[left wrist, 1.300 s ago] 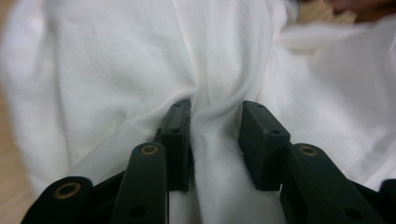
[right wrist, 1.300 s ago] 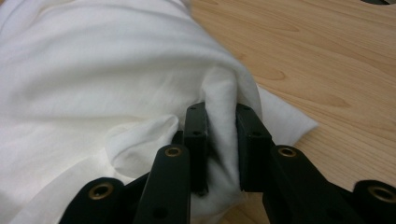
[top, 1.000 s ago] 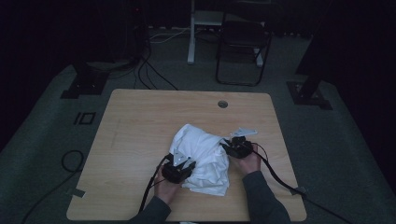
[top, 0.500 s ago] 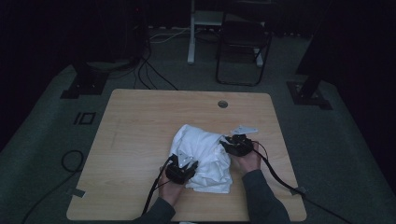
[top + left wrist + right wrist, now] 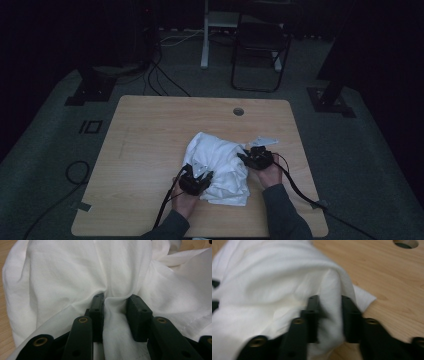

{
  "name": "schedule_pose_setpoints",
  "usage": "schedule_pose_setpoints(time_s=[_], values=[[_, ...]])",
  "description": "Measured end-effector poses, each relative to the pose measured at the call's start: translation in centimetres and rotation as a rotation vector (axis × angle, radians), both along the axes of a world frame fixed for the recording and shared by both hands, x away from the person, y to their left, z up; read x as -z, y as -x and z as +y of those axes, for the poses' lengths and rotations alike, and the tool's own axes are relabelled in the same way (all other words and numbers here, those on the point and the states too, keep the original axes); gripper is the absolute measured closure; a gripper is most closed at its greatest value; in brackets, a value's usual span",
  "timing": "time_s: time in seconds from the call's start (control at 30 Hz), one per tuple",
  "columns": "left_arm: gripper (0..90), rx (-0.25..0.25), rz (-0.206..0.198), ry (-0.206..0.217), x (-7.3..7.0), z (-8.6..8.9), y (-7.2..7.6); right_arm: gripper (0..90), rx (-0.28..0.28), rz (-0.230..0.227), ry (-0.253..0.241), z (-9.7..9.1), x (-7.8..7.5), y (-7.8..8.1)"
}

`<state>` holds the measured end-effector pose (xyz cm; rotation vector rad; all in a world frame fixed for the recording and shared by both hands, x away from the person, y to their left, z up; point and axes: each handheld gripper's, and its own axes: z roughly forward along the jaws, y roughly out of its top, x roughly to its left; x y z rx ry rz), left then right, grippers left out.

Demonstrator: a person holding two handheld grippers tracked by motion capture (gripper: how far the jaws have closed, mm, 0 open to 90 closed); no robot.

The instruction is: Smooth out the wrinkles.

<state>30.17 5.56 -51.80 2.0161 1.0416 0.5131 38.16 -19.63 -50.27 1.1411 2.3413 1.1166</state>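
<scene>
A crumpled white cloth [image 5: 220, 160] lies heaped on the wooden table [image 5: 160, 125], toward its near right. My left gripper [image 5: 202, 172] sits at the cloth's near left edge. In the left gripper view a bunched fold of the cloth [image 5: 75, 270] is pinched between the jaws of the left gripper [image 5: 116, 305]. My right gripper [image 5: 241, 156] is at the cloth's right side. Its jaws have just been closing, and in the right gripper view a ridge of the cloth [image 5: 262, 290] fills the gap of the right gripper [image 5: 329, 307], with the pads against it.
A round cable hole [image 5: 238, 111] is in the table's far right part. Bare wood [image 5: 387, 270] lies to the right of the cloth. Behind the table stand a dark chair [image 5: 260, 45] and a white post [image 5: 205, 35]. Cables run across the floor [image 5: 75, 172].
The right gripper has shifted slightly along the cloth's right edge and its jaws have narrowed on a fold. The left gripper and its hold look the same.
</scene>
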Motion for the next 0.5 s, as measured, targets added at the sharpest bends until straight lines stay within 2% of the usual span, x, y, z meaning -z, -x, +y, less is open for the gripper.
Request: schedule_pose_setpoints(time_s=[0.07, 0.13, 0.27, 0.33, 0.37, 0.4, 0.43, 0.5], values=[[67.8, 0.002, -0.004, -0.001, 0.0, 0.0, 0.1, 80.6, -0.014, 0.001, 0.018, -0.4, 0.0, 0.3], [67.8, 0.004, -0.007, -0.002, 0.1, 0.0, 0.2, 81.9, -0.006, 0.006, 0.011, -1.2, -0.1, 0.6], [67.8, 0.015, -0.005, 0.004, 0.0, 0.0, 0.3, 82.6, 0.054, 0.016, -0.011, -3.4, 0.2, 0.7], [67.6, 0.022, 0.004, 0.014, -0.1, 0.1, 0.3, 81.7, 0.06, 0.027, -0.016, -3.8, 0.4, 0.9], [66.8, 0.029, 0.013, 0.035, -0.3, 0.2, 0.2, 80.5, 0.066, 0.025, -0.005, -3.8, 0.4, 1.0], [65.0, 0.051, 0.031, 0.075, -0.7, 0.5, 0.1, 77.9, 0.074, 0.02, 0.0, -3.8, 0.4, 1.2], [59.1, 0.065, 0.048, 0.103, -1.0, 0.8, -0.1, 75.7, 0.075, 0.01, 0.003, -3.8, 0.1, 1.3], [53.3, 0.089, 0.069, 0.154, -2.5, 1.8, -0.4, 73.6, 0.064, 0.003, -0.007, -3.8, -0.3, 1.4]])
